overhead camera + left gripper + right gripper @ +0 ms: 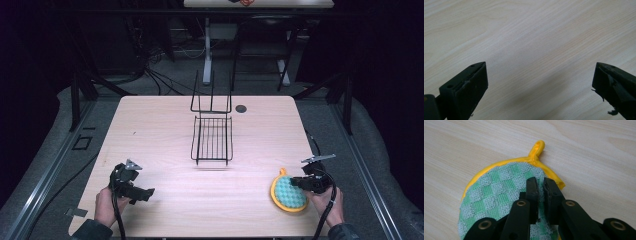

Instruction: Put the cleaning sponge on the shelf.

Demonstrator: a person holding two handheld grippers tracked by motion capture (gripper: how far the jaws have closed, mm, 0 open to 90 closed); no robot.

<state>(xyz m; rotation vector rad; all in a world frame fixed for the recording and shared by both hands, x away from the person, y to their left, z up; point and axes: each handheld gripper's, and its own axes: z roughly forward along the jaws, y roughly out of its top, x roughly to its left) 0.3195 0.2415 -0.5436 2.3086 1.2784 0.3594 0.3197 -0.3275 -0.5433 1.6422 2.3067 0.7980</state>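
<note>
1. The left gripper [131, 186] sits low over the near-left corner of the counter [160, 130], held in a person's hand. Its fingers [469, 85] stand wide apart with bare wood between them, so it seems to be idling, ready rather than working.
2. In the middle, toward the far edge, a black wire rack [212, 137] stands alone, its upright back facing away. It is well apart from both grippers and blocks nothing. A small dark round spot [241, 108] lies just beside it.
3. The round pot holder [288, 194], green-checked with a yellow border and loop, lies flat at the near right.
4. The right gripper [540, 185] has its fingers nearly together, pinching a fold of the pot holder's cloth near the rim; likely a grip for lifting it.
</note>
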